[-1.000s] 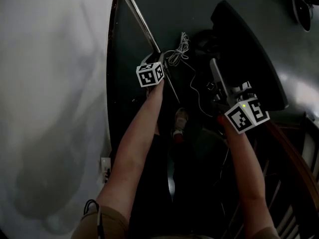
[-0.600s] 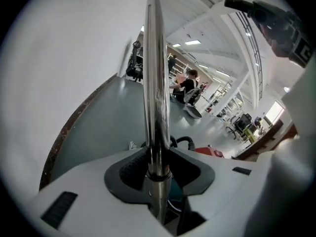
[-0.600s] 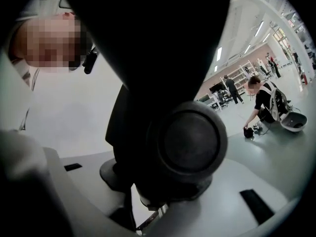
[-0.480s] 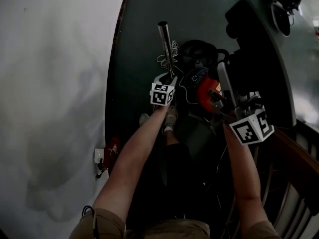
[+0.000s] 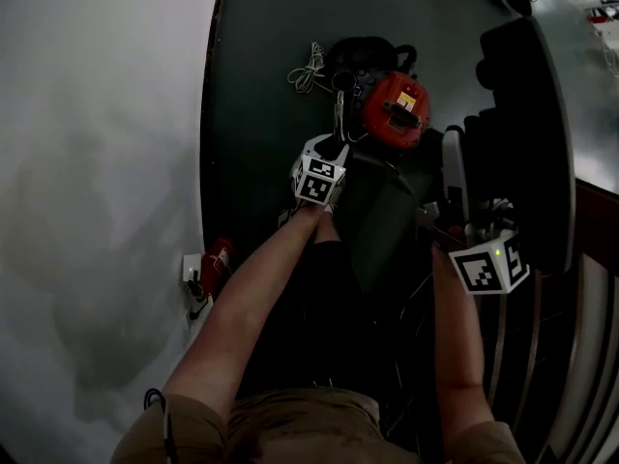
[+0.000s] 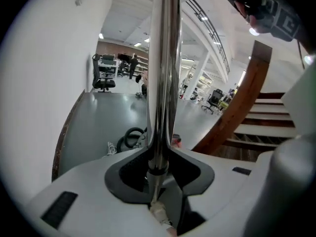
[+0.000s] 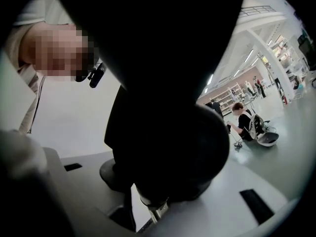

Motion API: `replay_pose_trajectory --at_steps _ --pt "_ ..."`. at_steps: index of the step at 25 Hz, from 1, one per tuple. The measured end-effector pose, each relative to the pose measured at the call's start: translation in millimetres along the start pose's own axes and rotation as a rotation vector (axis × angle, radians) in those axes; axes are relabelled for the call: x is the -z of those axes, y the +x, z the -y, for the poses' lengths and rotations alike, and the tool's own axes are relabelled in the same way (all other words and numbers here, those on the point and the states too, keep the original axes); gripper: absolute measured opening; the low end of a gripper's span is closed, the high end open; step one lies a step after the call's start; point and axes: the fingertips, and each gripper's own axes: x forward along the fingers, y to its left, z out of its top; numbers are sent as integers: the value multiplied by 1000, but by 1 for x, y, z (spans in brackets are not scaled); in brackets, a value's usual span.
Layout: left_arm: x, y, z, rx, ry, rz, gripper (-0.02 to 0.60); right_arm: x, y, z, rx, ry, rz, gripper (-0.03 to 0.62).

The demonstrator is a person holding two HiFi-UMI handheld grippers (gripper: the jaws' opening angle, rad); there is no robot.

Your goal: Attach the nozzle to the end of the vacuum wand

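My left gripper (image 5: 332, 151) is shut on the chrome vacuum wand (image 5: 339, 112), which in the head view points up toward the camera and looks foreshortened. In the left gripper view the wand (image 6: 161, 78) runs straight up from between the jaws (image 6: 155, 179). My right gripper (image 5: 462, 222) is shut on the black nozzle (image 5: 522, 133), a wide floor head held at the right of the wand. That nozzle (image 7: 163, 98) fills most of the right gripper view above the jaws (image 7: 157, 204). The wand's end and the nozzle are apart. The red vacuum body (image 5: 397, 106) lies on the floor below.
A black hose (image 5: 363, 54) and a coiled white cord (image 5: 308, 68) lie on the green floor by the vacuum body. A white wall (image 5: 97, 162) runs along the left, with a small red object (image 5: 217, 257) at its foot. Wooden stairs (image 6: 266, 127) rise at the right.
Both grippers have risen. The wand has swung from a slant along the floor to nearly upright toward the camera. The nozzle came up with the right gripper, and the red vacuum body came into view.
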Motion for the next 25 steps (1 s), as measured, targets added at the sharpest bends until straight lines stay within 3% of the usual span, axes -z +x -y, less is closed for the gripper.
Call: replay_pose_trajectory --at_steps 6,11,18,25 --pt "42 -37 96 66 197 -55 135 -18 -95 -32 25 -21 -6 163" --pt "53 -36 173 101 331 -46 133 -31 -158 -26 22 -71 -16 163" --pt "71 -29 244 135 391 -51 127 -26 -230 11 77 -77 -87 163" --pt "87 -24 299 181 513 -98 96 -31 -281 41 137 -132 -177 163"
